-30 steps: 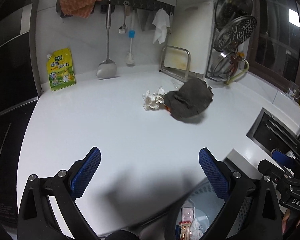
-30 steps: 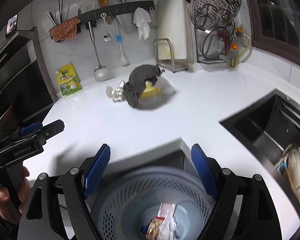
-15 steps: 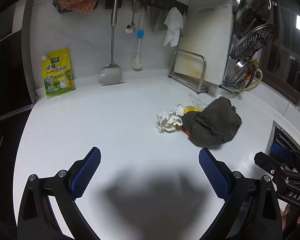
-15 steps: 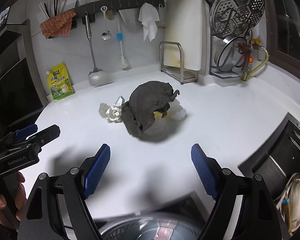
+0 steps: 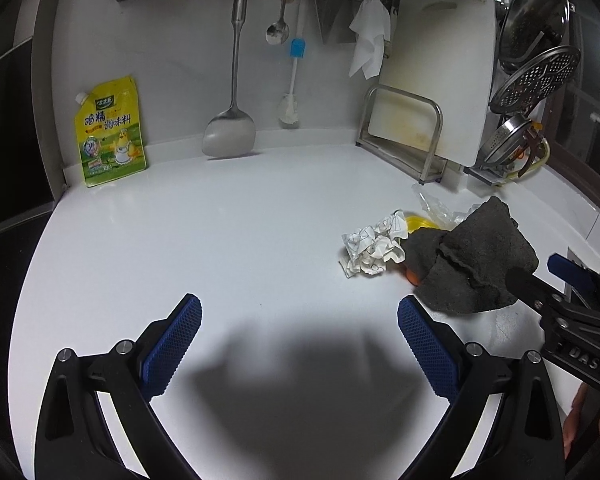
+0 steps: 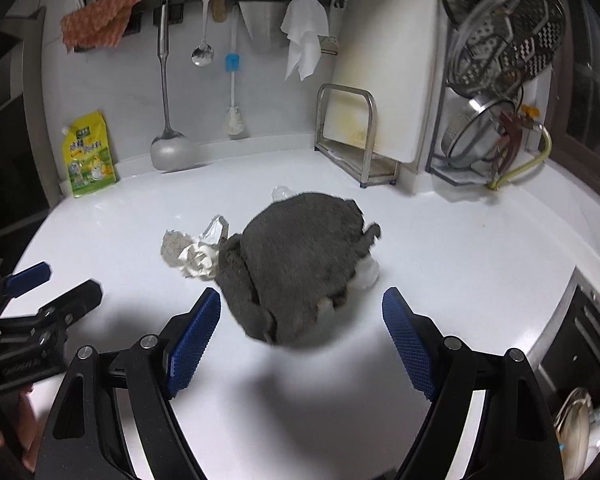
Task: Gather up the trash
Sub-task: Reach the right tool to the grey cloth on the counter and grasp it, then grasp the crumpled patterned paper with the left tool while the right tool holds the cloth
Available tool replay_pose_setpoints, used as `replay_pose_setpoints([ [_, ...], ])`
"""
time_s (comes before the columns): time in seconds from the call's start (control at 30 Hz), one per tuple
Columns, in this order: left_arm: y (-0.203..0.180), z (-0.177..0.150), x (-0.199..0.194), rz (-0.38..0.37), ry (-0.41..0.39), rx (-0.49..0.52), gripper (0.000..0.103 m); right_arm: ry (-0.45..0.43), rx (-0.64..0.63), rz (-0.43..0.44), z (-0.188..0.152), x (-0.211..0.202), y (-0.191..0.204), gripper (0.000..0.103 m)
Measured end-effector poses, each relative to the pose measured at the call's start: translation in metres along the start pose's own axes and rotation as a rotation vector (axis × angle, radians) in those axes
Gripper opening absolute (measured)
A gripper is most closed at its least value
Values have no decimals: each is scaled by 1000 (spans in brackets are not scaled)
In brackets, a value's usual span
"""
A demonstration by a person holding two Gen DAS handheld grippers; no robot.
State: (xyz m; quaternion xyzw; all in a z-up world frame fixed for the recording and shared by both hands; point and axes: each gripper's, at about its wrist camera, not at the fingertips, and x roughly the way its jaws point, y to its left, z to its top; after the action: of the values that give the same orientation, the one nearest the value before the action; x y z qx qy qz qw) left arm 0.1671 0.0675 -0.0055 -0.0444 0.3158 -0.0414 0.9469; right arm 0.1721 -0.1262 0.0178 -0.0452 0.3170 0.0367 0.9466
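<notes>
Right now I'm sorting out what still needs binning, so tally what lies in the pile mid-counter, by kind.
Dark grey cloth: 1
Crumpled white paper: 1
Clear plastic wrap: 1
Yellow scrap under the cloth: 1
Orange bit at the cloth's edge: 1
Total: 5 visible; the cloth may hide more.

The white surface (image 5: 228,248) curves along a white wall and meets a dark sink opening (image 6: 580,344) at the right. Near its middle lies a grey cloth (image 6: 296,264) heaped over clear plastic wrap (image 5: 436,210) and something yellow (image 5: 418,222); an orange bit shows at the cloth's edge. Crumpled white paper (image 5: 374,248) touches the cloth's left side. At the back stand a yellow seasoning pouch (image 5: 110,132) leaning on the wall, a metal rack (image 5: 404,136) holding a white cutting board (image 5: 440,76), and a dish rack (image 6: 480,152).
</notes>
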Motion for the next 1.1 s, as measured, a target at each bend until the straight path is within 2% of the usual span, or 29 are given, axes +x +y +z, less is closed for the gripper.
replay_pose_setpoints([
  [0.2, 2, 0, 3, -10, 3, -9, 97, -19, -68, -139, 6, 27, 15, 79],
  [0.27, 2, 0, 5, -14, 10, -11, 97, -29, -91, -160, 7, 33, 19, 79],
  [0.33, 1, -1, 6, -19, 19, -13, 97, -31, -120, -175, 8, 37, 23, 62],
  [0.37, 1, -1, 6, -21, 19, -13, 97, -24, -133, -175, 8, 39, 25, 49],
  [0.53, -1, 0, 4, -25, 10, -9, 97, -21, -119, -112, 8, 36, 21, 35],
  [0.6, -3, 0, 3, -30, 9, -9, 97, -30, -95, -66, 8, 28, 16, 21],
  [0.7, -5, 0, 1, -35, 9, -8, 97, -50, -51, 0, 12, 13, 6, 14],
  [0.9, -10, 2, -5, -56, 8, -18, 97, -101, 58, 110, 25, -20, -23, 12],
  [1.1, -15, 5, -3, -71, 23, -28, 97, -151, 127, 147, 21, -55, -48, 12],
])
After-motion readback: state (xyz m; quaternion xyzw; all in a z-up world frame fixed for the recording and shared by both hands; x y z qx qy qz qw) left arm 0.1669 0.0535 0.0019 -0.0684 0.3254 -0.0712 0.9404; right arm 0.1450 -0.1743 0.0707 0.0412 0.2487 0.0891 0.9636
